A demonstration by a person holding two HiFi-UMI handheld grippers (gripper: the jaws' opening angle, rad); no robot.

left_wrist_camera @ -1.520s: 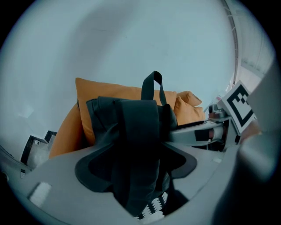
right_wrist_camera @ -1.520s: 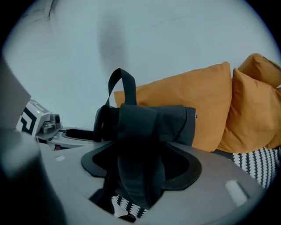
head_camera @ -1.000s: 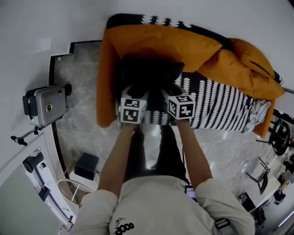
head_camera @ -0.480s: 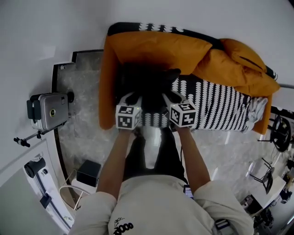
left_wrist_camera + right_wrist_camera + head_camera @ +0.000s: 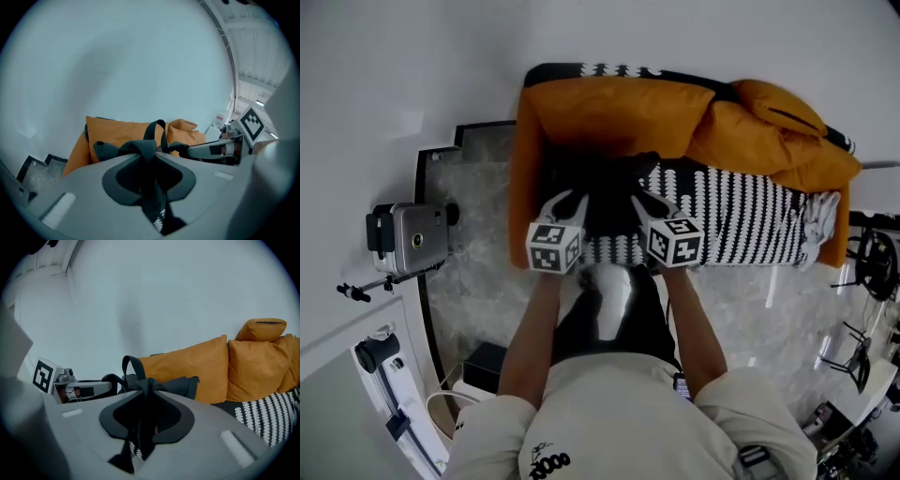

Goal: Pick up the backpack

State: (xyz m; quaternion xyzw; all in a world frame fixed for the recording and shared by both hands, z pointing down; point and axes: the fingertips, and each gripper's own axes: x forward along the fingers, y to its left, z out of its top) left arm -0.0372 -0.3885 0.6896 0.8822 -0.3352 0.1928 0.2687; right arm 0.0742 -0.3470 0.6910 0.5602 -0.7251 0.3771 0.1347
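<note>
Backpack (image 5: 602, 183): black, at the left end of the sofa's seat, just in front of the orange back cushion (image 5: 619, 111) and between the two tools. Whether its bottom touches the seat cannot be told.
Left tool (image 5: 566, 200): its jaws have just been closing and now pinch a dark backpack strap (image 5: 153, 190). In the left gripper view the pads meet on the webbing, which runs down between them, with white print on its lower end.
Right tool (image 5: 643, 201): its jaws have also just been closing, and they clamp a second strap of the backpack. In the right gripper view the webbing hangs down through the pads (image 5: 161, 427).
Tool pose: both point forward and down at the backpack, side by side, with the marker cubes toward the person.
Carry loop (image 5: 157, 127): stands up in an arch above the bunched dark fabric between the two tools.
Sofa (image 5: 521, 197): orange arms, set against a white wall.
Seat cover (image 5: 741, 214): black with rows of white marks, spread over the seat to the right of the backpack.
Loose cushions (image 5: 769, 127): orange, piled at the sofa's right end.
Silver case (image 5: 414, 240): on the pale marbled floor (image 5: 478, 281), well to the left of the sofa.
Person: bare forearms reach to both tools, above a light shirt.
</note>
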